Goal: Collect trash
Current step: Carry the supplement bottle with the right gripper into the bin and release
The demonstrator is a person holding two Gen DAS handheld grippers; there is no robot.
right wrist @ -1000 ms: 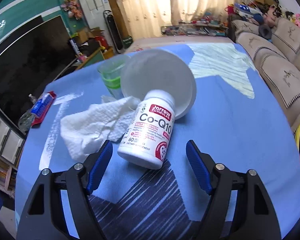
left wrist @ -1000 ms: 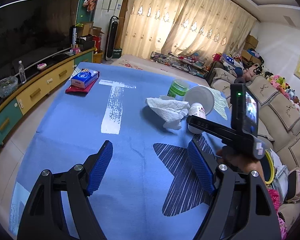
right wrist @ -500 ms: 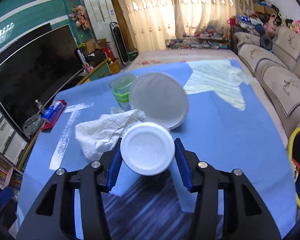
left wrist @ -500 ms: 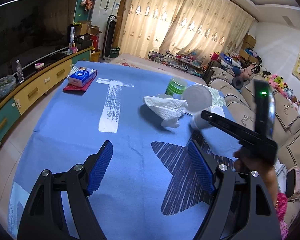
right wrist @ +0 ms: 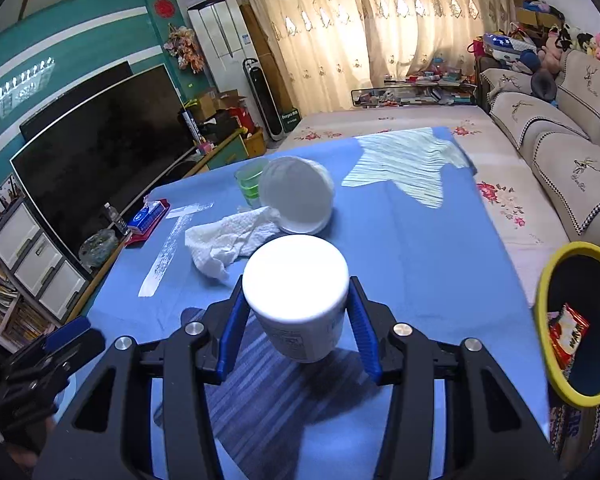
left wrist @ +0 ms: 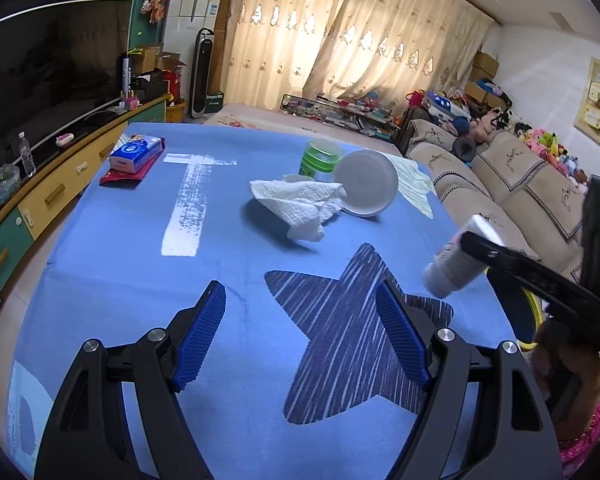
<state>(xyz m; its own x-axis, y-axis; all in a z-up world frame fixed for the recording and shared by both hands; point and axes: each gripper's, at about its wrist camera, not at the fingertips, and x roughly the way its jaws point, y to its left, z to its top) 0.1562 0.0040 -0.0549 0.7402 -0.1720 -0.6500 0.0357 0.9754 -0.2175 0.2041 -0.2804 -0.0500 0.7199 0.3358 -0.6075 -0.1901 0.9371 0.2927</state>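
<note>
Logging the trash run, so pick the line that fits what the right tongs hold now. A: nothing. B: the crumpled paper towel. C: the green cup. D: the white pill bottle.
D: in the right wrist view the blue pads of the right tongs press both sides of the white pill bottle, lifted clear of the blue tablecloth, while the paper towel lies there untouched.

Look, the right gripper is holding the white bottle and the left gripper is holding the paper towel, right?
Not quite. The right gripper does hold the white bottle, but the left gripper holds nothing. The left wrist view shows its jaws open, with the paper towel lying farther off on the blue tablecloth.
</note>
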